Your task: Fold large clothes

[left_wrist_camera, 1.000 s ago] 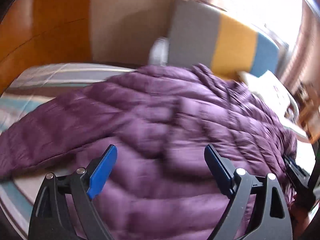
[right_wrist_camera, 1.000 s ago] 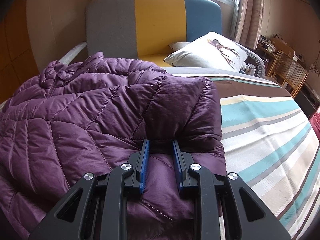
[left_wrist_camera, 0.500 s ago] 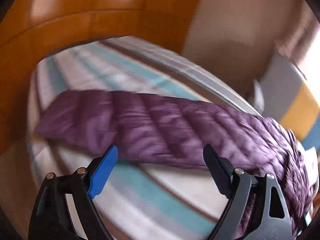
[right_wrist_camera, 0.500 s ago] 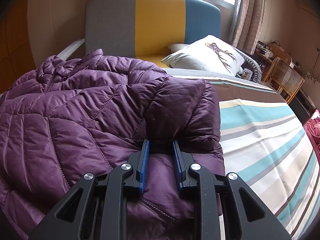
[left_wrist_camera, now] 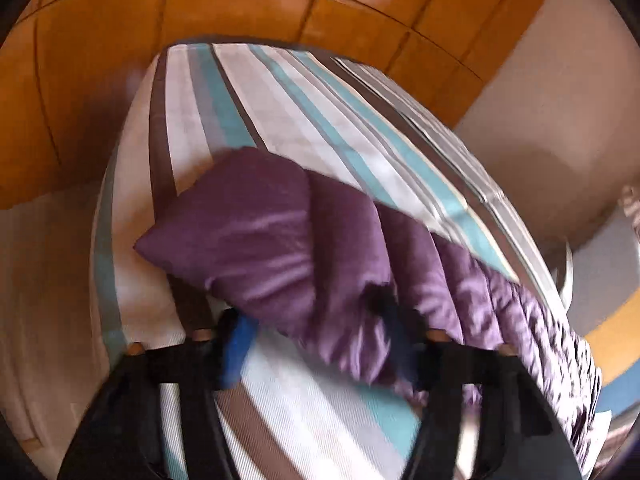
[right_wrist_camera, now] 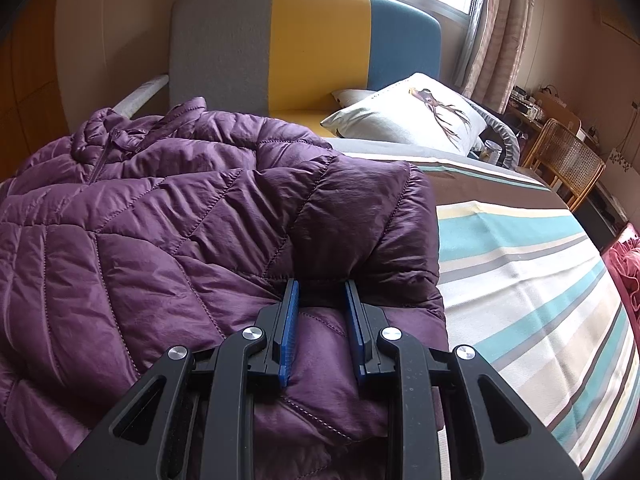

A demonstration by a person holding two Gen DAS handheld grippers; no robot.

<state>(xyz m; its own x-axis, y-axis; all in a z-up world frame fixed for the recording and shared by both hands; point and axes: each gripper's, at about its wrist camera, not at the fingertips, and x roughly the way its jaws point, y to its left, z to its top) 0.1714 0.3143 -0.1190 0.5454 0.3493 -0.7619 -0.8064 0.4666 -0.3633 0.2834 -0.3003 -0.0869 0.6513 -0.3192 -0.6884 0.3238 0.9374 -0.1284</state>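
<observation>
Ahead of the black right gripper [right_wrist_camera: 322,320] with blue pads lies a deep purple quilted puffer jacket [right_wrist_camera: 168,220]. To its right, a bedspread [right_wrist_camera: 520,280] striped white, teal, beige, grey and brown. Beyond stands a grey, yellow and blue padded headboard [right_wrist_camera: 304,40] and a white deer-print pillow [right_wrist_camera: 412,120].

1. A purple quilted down jacket [left_wrist_camera: 304,248] is lying across a striped bedsheet [left_wrist_camera: 280,112], its sleeve end reaching toward the bed's far corner.
2. The left gripper [left_wrist_camera: 316,344] is closing its jaws, blurred, with the sleeve's lower edge between them.
3. Orange wooden wardrobe panels [left_wrist_camera: 100,80] are filling the background.
</observation>
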